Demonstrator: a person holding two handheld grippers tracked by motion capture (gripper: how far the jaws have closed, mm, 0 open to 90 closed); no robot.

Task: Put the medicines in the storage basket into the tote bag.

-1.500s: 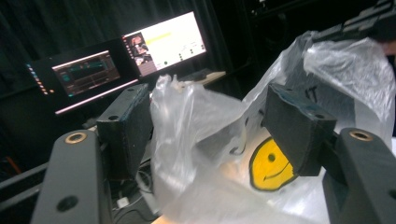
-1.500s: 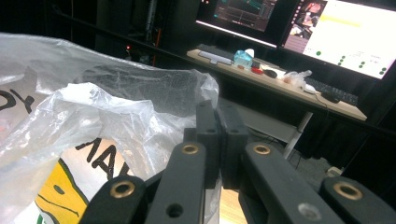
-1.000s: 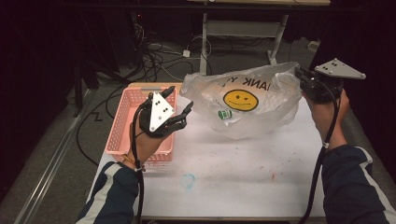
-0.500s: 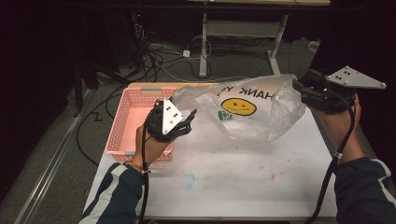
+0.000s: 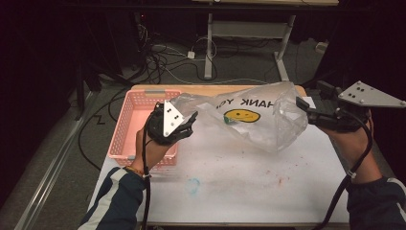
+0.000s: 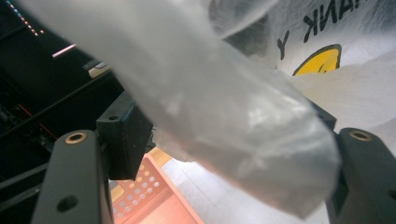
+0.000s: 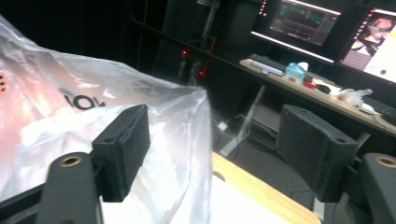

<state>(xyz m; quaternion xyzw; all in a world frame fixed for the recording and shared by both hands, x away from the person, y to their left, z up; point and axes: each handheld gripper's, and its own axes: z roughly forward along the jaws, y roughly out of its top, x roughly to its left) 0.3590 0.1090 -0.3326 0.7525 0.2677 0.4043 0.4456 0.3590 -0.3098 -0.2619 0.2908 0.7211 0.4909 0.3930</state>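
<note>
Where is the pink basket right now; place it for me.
In the high view the pink basket sits at the table's far left edge, directly beside the left gripper, which holds the plastic bag's end.

The high view looks forward and down over the white surface (image 5: 239, 182) from the person's side. The left claw's camera sits close behind its jaws, pressed against the plastic bag (image 6: 224, 116), which appears mid-frame from above. The right claw's camera faces monitors (image 7: 303, 18) at upper right.
</note>
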